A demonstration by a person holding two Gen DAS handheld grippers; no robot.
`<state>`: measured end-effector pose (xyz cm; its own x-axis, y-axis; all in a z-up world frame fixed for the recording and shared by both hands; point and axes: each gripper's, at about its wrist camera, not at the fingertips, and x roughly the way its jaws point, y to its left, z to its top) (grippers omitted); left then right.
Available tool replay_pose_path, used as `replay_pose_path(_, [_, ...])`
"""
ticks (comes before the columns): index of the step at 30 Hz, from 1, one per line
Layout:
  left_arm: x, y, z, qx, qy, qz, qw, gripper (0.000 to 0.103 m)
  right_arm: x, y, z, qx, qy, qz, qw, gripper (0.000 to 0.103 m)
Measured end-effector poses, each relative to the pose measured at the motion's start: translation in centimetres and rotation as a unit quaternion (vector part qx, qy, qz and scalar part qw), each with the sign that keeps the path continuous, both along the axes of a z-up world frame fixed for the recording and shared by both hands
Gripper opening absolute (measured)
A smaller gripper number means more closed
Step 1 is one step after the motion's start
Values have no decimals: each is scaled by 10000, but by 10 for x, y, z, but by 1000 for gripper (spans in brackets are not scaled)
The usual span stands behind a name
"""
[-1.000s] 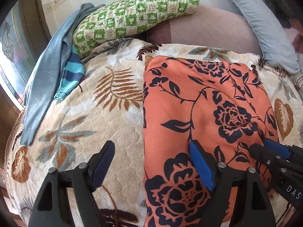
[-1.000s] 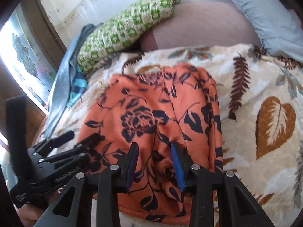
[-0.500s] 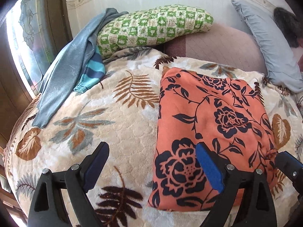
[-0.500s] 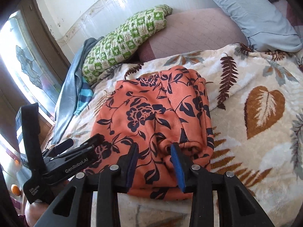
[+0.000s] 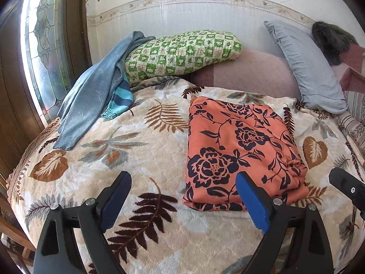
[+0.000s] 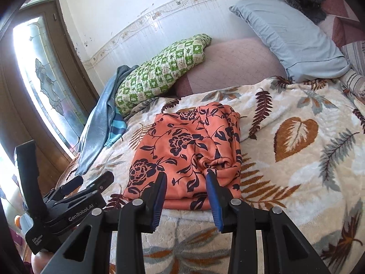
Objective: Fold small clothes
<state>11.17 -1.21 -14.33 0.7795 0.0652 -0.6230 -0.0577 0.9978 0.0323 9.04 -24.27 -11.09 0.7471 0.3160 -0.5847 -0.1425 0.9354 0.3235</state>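
An orange garment with dark blue flowers (image 5: pixel 239 150) lies folded into a neat rectangle on the leaf-patterned blanket (image 5: pixel 148 150). My left gripper (image 5: pixel 183 178) hovers in front of its near left corner, jaws wide open and touching nothing. In the right wrist view the same folded garment (image 6: pixel 189 150) sits just beyond my right gripper (image 6: pixel 186 174). That gripper's jaws stand partly apart with nothing between the blue pads. The left gripper (image 6: pixel 75 196) shows at the lower left there. The tip of the right gripper (image 5: pixel 346 187) shows at the right edge of the left wrist view.
A blue-grey sweater (image 5: pixel 91 96) and a teal striped garment (image 5: pixel 118 100) hang over the bed's far left side. Against the wall lie a green checked pillow (image 5: pixel 182 52) and a grey-blue pillow (image 5: pixel 308 68). A glazed door (image 5: pixel 38 57) stands left of the bed.
Both grippers have drawn back and upward from the orange garment, which now lies whole in view. The left jaws have spread a little wider. The garment has not moved.
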Motion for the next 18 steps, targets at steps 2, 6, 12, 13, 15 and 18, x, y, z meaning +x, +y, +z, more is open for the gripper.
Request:
replay_pose_path(2, [-5, 1, -1, 6, -13, -18, 10000, 94, -5, 1, 1, -14, -36, -7, 10000, 39])
replay_pose_path(6, [-11, 4, -1, -39, -38, -1, 10000, 94, -12, 4, 2, -160, -135, -26, 9998, 39])
replay_pose_path(12, [-6, 5, -10, -24, 20, 52, 10000, 94, -11, 6, -4, -197, -133, -211, 9995, 41])
replay_pose_path(13, [-5, 5, -11, -19, 44, 45, 10000, 94, -10, 6, -5, -238, -137, -229, 9994, 52])
replay_pose_path(15, [-2, 5, -13, -20, 59, 41, 10000, 94, -9, 8, -6, -295, -169, -231, 9992, 55])
replay_pose_path(18, [3, 4, -16, 8, 92, 58, 9999, 94, -5, 14, -10, -437, -116, -164, 9988, 55])
